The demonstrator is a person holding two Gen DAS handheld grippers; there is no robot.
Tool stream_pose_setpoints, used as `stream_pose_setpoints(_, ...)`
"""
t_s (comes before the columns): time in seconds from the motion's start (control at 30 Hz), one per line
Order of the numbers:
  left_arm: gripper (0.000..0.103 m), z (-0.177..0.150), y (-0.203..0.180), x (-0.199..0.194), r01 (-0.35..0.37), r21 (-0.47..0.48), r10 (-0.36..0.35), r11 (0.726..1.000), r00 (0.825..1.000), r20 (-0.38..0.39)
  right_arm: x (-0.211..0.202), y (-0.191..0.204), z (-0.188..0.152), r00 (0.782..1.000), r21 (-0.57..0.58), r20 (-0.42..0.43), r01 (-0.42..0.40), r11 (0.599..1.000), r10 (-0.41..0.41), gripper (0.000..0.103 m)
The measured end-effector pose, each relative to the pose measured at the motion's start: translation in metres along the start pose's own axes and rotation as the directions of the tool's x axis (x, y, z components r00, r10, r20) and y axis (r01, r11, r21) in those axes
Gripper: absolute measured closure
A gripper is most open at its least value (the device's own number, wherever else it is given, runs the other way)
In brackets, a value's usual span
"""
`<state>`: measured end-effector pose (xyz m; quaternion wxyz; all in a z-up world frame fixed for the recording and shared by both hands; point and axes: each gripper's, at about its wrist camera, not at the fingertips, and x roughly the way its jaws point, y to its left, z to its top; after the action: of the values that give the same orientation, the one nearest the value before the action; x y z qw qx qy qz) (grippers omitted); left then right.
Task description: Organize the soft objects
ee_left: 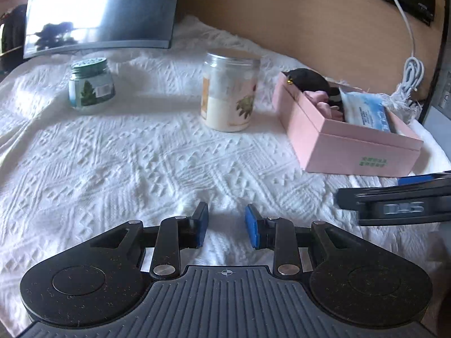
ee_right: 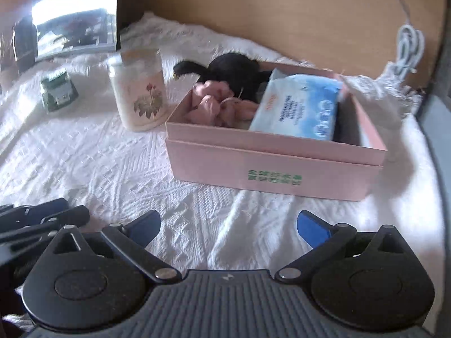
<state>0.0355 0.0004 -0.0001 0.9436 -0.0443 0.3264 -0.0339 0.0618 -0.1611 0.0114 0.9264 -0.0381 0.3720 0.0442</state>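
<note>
A pink box (ee_right: pixel 270 169) (ee_left: pixel 349 152) stands on the white textured cloth (ee_left: pixel 126 152). Inside it lie a black plush item (ee_right: pixel 236 76) (ee_left: pixel 307 77), pink soft fabric (ee_right: pixel 220 107) (ee_left: pixel 318 98) and a blue-and-white pack of wipes (ee_right: pixel 298 107) (ee_left: pixel 366 109). My right gripper (ee_right: pixel 229 229) hovers in front of the box, jaws wide open and empty. My left gripper (ee_left: pixel 227 226) hangs low over bare cloth, left of the box, with a narrow gap between its blue pads and nothing in it. The right gripper's fingers (ee_left: pixel 394 205) show at the right edge of the left wrist view.
A tall clear jar with a flower label (ee_left: pixel 229 93) (ee_right: pixel 141 93) and a small green-lidded jar (ee_left: pixel 91 84) (ee_right: pixel 57 90) stand on the cloth. A monitor (ee_left: pixel 98 11) sits at the back left. A white cable (ee_left: pixel 413 70) hangs by the wooden back panel.
</note>
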Motion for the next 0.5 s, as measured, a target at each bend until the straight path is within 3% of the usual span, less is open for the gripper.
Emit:
stream_pose_setpoints(0.07,0.070,-0.002,-0.005,0.000,-0.018,-0.003,0.018,1.000,1.000,0.010,0.012,0.001,-0.002,0.999,-0.021,-0.032,0.021,1.000,-0.022,0.000)
stream_pose_setpoints(0.23,0.061,-0.006,-0.015,0.004,-0.038,0.023,0.038,0.999,0.999,0.025,0.018,-0.011,-0.011,1.000,0.025,0.004,-0.012,1.000,0.012,0.000)
stream_pose_setpoints(0.43,0.062,-0.007,-0.026,0.008,-0.067,0.041,0.066,0.997,0.998,0.022,0.014,-0.007,-0.017,0.999,-0.003,0.038,0.007,1.000,-0.007,0.000)
stream_pose_setpoints(0.5,0.062,-0.007,-0.025,0.008,-0.068,0.035,0.068,0.997,0.997,0.023,0.013,-0.013,-0.025,0.997,0.017,0.076,-0.023,1.000,0.021,0.000)
